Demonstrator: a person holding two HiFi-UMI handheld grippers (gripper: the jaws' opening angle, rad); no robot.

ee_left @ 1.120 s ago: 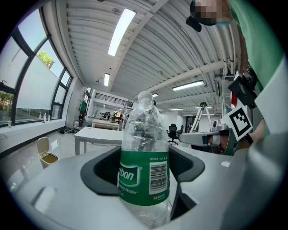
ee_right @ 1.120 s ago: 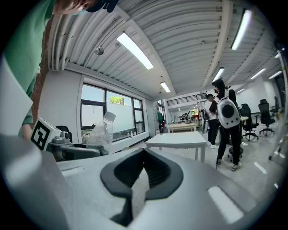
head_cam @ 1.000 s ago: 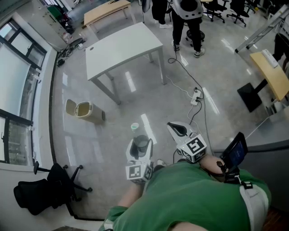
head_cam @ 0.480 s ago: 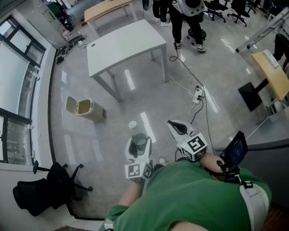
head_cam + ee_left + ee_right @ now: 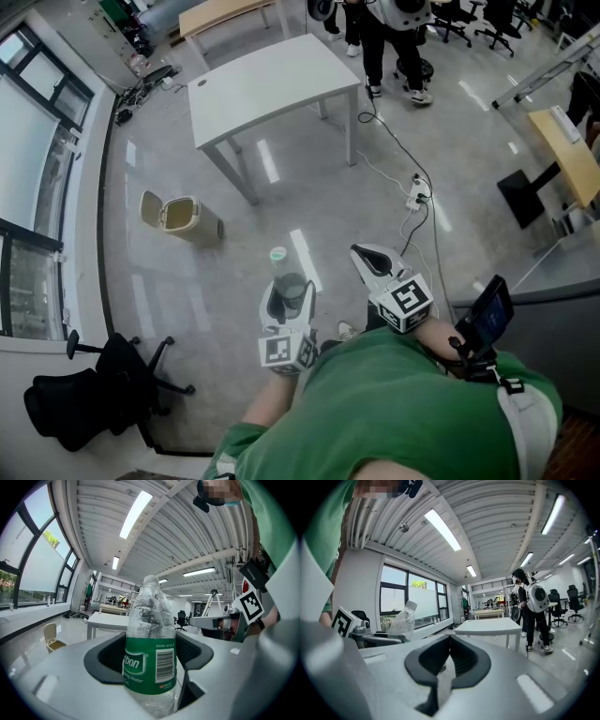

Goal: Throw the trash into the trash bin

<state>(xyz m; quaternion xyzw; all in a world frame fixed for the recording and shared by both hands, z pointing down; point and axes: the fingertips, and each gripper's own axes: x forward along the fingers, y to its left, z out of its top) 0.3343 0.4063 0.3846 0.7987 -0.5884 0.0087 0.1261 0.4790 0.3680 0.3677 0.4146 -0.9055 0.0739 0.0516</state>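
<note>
The left tool (image 5: 290,300) pinches the bottle (image 5: 150,634). The right tool (image 5: 449,662) is pressed together. The bin (image 5: 178,215) is far, nothing thrown yet.

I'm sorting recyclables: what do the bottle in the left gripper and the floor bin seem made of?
The bottle: thin clear plastic, glossy and crinkled, with light showing through; its green label looks like printed film. The bin: beige and smooth, probably moulded plastic, though too small here to be sure.
</note>
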